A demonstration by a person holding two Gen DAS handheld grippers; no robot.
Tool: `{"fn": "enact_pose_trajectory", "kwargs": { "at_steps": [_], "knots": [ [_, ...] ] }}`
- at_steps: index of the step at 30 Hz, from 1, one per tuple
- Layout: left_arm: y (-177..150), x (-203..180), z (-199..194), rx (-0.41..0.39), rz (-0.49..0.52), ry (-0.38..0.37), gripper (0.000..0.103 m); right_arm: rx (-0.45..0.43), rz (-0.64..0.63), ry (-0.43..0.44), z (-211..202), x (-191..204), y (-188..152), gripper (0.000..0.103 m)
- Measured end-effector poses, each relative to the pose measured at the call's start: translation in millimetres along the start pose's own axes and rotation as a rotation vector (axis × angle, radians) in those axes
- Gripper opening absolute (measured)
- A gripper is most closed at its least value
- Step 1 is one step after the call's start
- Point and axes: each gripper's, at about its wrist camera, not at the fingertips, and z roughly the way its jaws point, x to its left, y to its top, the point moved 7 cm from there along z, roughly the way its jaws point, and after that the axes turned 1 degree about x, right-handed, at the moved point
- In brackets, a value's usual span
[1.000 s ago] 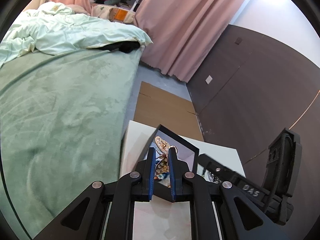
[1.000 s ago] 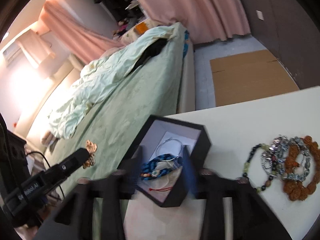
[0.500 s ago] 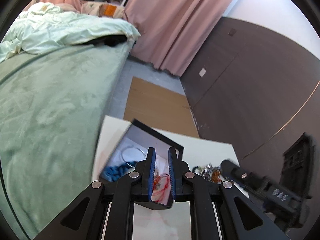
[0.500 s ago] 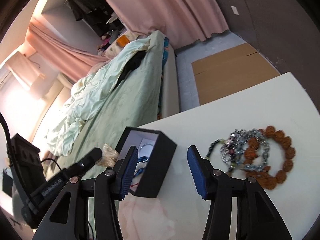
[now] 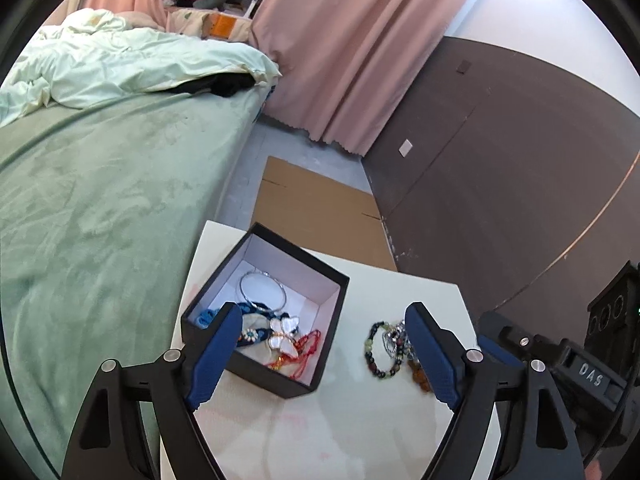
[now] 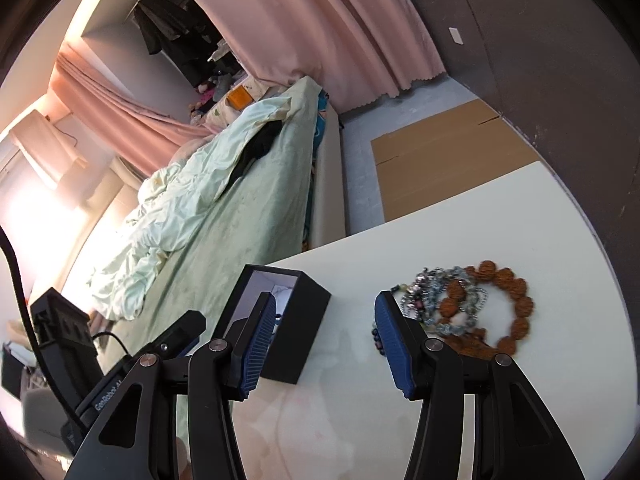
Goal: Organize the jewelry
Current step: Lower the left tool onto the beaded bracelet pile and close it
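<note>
A black box point(image 5: 265, 373) with a white lining stands on the white table point(image 5: 360, 412). In it lie a silver bangle point(image 5: 262, 290), a blue bracelet point(image 5: 208, 317), a white butterfly piece point(image 5: 284, 330) and a red cord point(image 5: 309, 343). My left gripper point(image 5: 322, 312) hovers over the box's right half; its jaws are opening, with nothing pressed between the pads. Several beaded bracelets point(image 6: 460, 304) lie in a pile right of the box point(image 6: 304, 320). My right gripper point(image 6: 324, 300) hangs over the bare table between box and pile, its jaws opening and empty.
A bed with a green cover point(image 5: 100, 200) runs along the table's left edge. Flat cardboard point(image 5: 316, 204) lies on the floor beyond the table, by a brown wall point(image 5: 500, 160) and pink curtains point(image 5: 340, 60). The other gripper's body point(image 5: 560, 360) shows at the right.
The left gripper's jaws went from shut to wide apart, and the ornament they held now lies in the box. The right gripper drew back and to the right, from the box toward the bracelet pile.
</note>
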Motion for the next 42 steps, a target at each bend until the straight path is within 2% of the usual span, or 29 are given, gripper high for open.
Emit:
{"fn": "enact_pose_trajectory", "kwargs": {
  "at_steps": [1,3,6,11,13,15,19,24,27,30,32,34,36,38,40,42],
  "knots": [
    [-2.0,-2.1,-2.0,0.004,0.005,-0.001,0.084,-0.002,-0.005,-0.007,-3.0,-0.6,-0.1,0.068],
    [-6.3,-7.3,-6.9,0.007,0.020,-0.007,0.084,-0.019,-0.021,-0.030,-12.7,-3.2,-2.3,0.077],
    [-9.2,-15.2,-12.5,0.018,0.030,-0.009,0.084,-0.020,-0.017,-0.038,-21.9,-8.9,-2.4,0.078],
    [-4.7,-30.6,-24.5,0.021,0.035,-0.024,0.084,-0.014,0.043,0.015,-40.8,-21.1,1.6,0.081],
    [-1.8,-39.4,-27.7,0.019,0.053,-0.019,0.084,0.000,0.064,0.035,-47.6,-25.6,0.5,0.094],
    [-0.4,-50.1,-27.1,0.027,0.075,-0.025,0.084,0.005,0.070,0.032,-55.2,-31.5,-1.0,0.094],
    [1.0,-73.3,-19.4,0.041,0.128,-0.017,0.084,0.011,0.063,-0.051,-62.6,-51.1,2.7,0.094],
    [-0.5,-98.2,-6.3,0.066,0.162,-0.011,0.084,0.031,0.070,-0.107,-72.6,-80.6,2.3,0.094],
    [-5.7,-115.2,8.5,0.094,0.202,-0.024,0.084,0.071,0.166,-0.075,-69.6,-101.5,1.1,0.094],
    [-11.0,-124.6,23.7,0.120,0.231,-0.005,0.084,0.066,0.235,-0.037,-69.0,-117.6,4.5,0.094],
    [-14.6,-129.2,35.5,0.139,0.231,-0.006,0.079,0.060,0.251,-0.051,-68.8,-124.8,8.0,0.094],
    [-20.7,-135.2,50.1,0.174,0.249,-0.001,0.066,0.057,0.263,-0.058,-67.0,-130.5,11.5,0.094],
    [-28.7,-139.7,64.6,0.212,0.274,0.007,0.058,0.063,0.265,-0.065,-64.2,-134.3,13.7,0.093],
    [-35.1,-143.8,75.5,0.238,0.295,0.009,0.052,0.068,0.277,-0.070,-61.9,-138.3,14.6,0.084],
    [-44.5,-147.9,87.4,0.273,0.315,-0.001,0.039,0.069,0.301,-0.087,-60.8,-146.8,15.3,0.074],
    [-51.6,-151.2,96.6,0.299,0.326,-0.012,0.037,0.066,0.321,-0.113,-60.1,-155.1,15.9,0.072]
  ]
}}
